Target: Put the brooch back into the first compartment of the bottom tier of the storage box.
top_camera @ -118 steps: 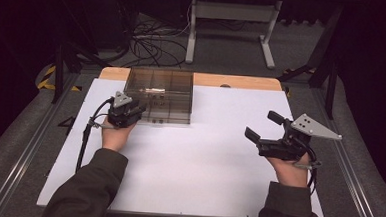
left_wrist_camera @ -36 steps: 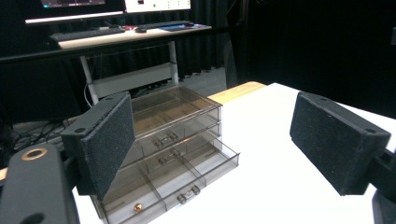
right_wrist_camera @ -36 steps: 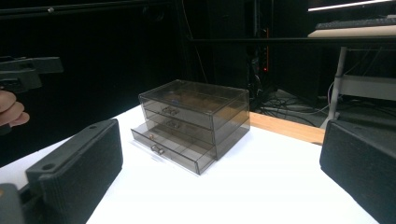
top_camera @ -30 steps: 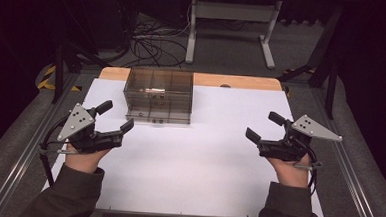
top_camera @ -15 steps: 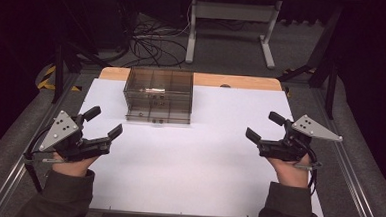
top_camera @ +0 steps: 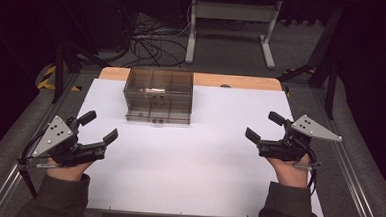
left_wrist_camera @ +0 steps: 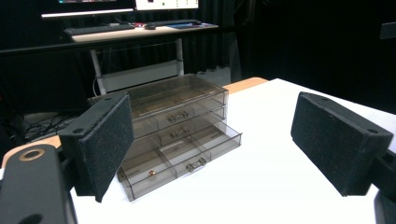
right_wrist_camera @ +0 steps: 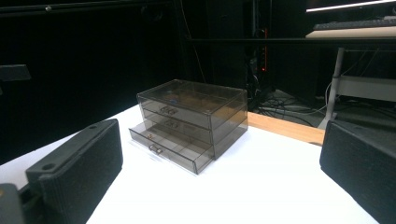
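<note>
The smoky three-drawer organizer (top_camera: 158, 95) sits at the table's far edge, its bottom drawer (left_wrist_camera: 184, 160) pulled out; the left gripper (top_camera: 93, 133) and right gripper (top_camera: 264, 126) rest well apart from it, jaws spread, empty; closing that drawer likely calls for a forward reach.

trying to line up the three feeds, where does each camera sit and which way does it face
High view: above the person's side, looking forward and down on the white table; forearms, left gripper and right gripper show.
Left gripper view: rides the left gripper, facing the drawer box; its open jaws show.
Right gripper view: rides the right gripper, facing the box; open jaws show.
All share the box.
</note>
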The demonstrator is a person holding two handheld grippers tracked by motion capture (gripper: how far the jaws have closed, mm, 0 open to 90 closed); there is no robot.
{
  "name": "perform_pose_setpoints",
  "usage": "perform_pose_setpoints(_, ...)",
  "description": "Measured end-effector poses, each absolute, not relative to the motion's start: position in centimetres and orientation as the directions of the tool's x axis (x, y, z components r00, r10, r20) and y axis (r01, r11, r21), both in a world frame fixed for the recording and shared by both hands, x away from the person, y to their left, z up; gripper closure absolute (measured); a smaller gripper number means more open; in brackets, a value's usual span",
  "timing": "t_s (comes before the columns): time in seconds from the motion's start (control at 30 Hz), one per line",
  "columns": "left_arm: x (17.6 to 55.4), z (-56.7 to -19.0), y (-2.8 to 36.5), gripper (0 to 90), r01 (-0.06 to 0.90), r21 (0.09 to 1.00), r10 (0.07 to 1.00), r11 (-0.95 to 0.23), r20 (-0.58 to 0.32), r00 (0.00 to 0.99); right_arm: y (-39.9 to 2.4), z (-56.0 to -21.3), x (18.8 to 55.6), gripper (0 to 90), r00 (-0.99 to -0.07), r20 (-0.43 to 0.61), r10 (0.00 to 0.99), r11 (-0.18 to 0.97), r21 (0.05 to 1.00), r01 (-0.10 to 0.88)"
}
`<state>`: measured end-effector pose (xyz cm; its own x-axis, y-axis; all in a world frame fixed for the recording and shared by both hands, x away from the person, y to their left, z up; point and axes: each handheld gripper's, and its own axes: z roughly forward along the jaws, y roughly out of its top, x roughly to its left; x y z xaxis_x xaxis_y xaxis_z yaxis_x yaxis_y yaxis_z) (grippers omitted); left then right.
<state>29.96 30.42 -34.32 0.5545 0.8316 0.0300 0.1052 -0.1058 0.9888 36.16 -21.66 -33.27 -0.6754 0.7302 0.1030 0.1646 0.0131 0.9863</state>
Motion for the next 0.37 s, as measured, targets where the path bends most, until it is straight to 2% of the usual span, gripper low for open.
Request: perform_pose_setpoints(0.37, 30.38, -34.56, 30.51, 14.0, 0.118, 0.988, 0.833, -0.103, 0.021, 0.554, -21.35, -33.44, 36.37, 0.0, -0.676, 0.099, 0.73, 0.025, 0.985, 0.171)
